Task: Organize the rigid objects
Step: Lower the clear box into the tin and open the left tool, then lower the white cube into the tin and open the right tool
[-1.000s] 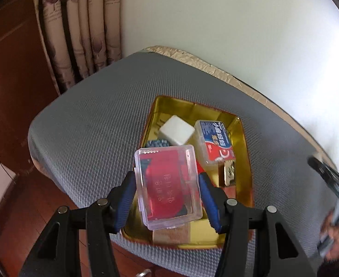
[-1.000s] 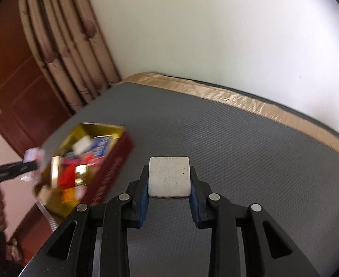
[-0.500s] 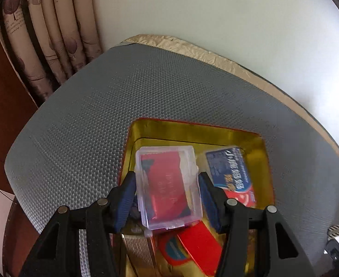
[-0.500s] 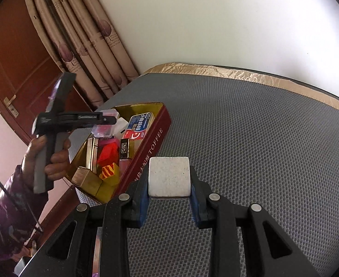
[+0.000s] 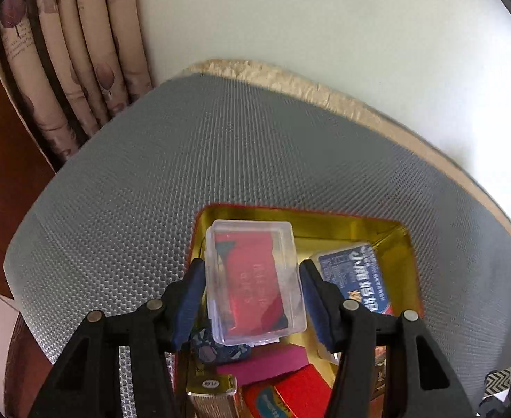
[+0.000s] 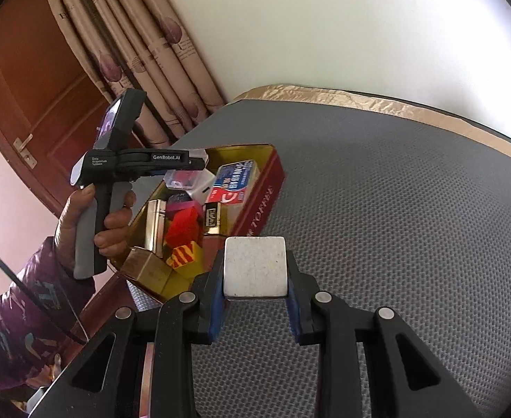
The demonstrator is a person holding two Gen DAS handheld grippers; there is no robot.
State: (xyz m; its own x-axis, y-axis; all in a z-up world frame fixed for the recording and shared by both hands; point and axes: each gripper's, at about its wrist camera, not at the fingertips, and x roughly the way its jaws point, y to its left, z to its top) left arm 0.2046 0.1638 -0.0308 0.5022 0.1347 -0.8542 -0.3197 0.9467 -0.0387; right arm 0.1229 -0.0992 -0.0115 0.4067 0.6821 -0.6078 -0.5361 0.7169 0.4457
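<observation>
Now that our left hand-held gripper [image 5: 252, 299] has carried the clear card case [image 5: 254, 284] over the gold tin [image 5: 407, 244], pads loosening; our right hand-held gripper [image 6: 255, 308] clamps the white block [image 6: 254, 266] beside it, awaiting its turn.

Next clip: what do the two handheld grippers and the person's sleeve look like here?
Both grippers, the left gripper and right gripper, have black plastic linkage arms with round silver pivot pins and blue pads on the jaws. Seen from the right wrist view, the left one has a grey pistol handle, a screen on top and white "GenRobot.AI" lettering. A thin black cable trails below. The sleeve is purple and patterned.
</observation>
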